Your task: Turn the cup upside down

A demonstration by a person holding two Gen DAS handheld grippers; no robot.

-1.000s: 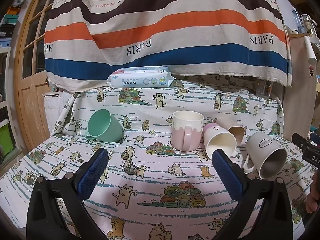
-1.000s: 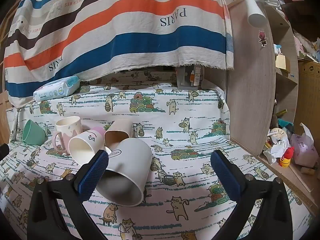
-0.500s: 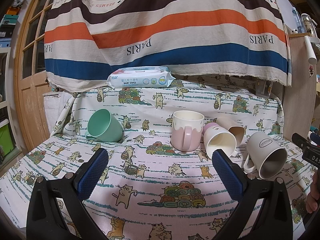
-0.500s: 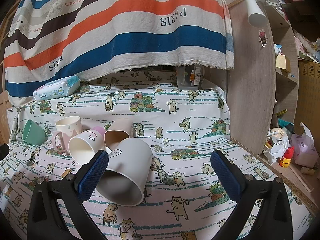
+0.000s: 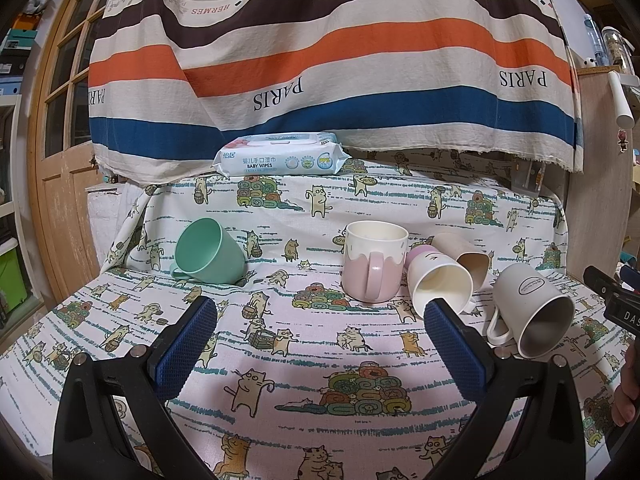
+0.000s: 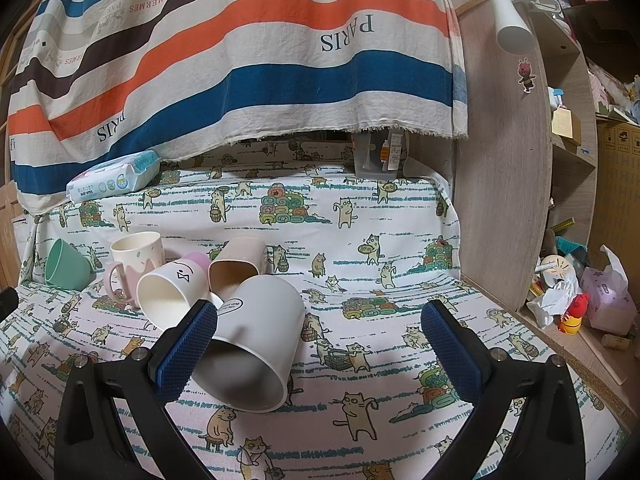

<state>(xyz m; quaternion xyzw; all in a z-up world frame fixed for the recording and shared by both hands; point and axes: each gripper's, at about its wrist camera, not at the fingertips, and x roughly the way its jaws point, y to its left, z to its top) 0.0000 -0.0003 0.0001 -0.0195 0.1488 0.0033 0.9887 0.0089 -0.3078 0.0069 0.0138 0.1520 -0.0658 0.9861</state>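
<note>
Lying sideways, grey mug (image 6: 256, 336) beside open cloth (image 6: 380, 360).

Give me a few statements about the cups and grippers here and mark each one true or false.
1. The pink mug stands upright. True.
2. The green cup stands upside down. False: it lies tilted on its side, mouth showing.
3. The left gripper holds a cup. False: its fingers are apart, with nothing between them.
4. The grey mug lies on its side. True.
5. The baby wipes pack sits among the cups. False: it sits behind them, under the striped cloth.
6. The right gripper is open. True.
</note>
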